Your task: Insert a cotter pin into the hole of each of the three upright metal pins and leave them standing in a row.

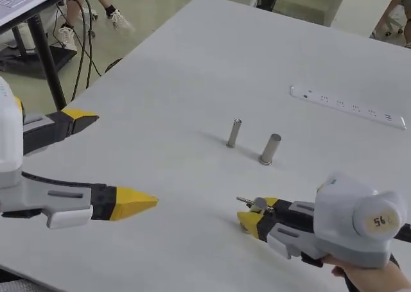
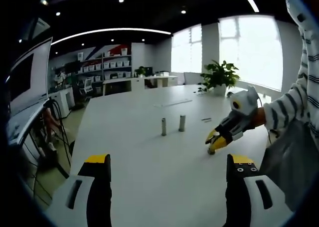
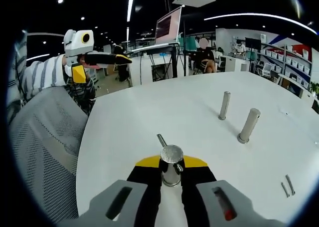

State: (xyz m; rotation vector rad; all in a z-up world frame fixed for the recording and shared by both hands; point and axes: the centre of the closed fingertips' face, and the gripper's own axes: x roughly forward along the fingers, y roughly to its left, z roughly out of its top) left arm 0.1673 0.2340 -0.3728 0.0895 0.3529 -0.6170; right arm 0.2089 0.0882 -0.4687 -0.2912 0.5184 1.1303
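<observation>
Gripping one metal pin [image 1: 259, 205] between jaws drawn narrow around it, the right gripper [image 1: 252, 216] lay at the lower right of the head view, carried by a hand [image 1: 366, 279] at the bottom edge. A cotter pin [image 1: 244, 201] projected sideways from just under the pin's head, toward the left of the frame. In the right gripper view the same metal pin [image 3: 171, 162] stood at lower centre between the yellow-tipped jaws, its round head facing the camera. The cotter pin [image 3: 161, 139] emerged toward the upper left. Whether the pin's foot touched the table [image 3: 164, 102] could not be told.

A slimmer pin [image 1: 234, 133] and a thicker pin [image 1: 270, 149] stood upright near each other at the centre of the head view, well apart from the held one. Two loose cotter pins [image 3: 286, 186] lay on the table at the lower right of the right gripper view.

The left gripper [image 1: 126, 159] occupied the left edge of the head view, its jaws spread wide and holding nothing. In the left gripper view those jaws rose from the bottom, far apart, with the right gripper [image 2: 215, 143] right of centre beside a striped sleeve [image 2: 299, 102]. A power strip [image 1: 347, 106] lay at the upper right of the head view.
</observation>
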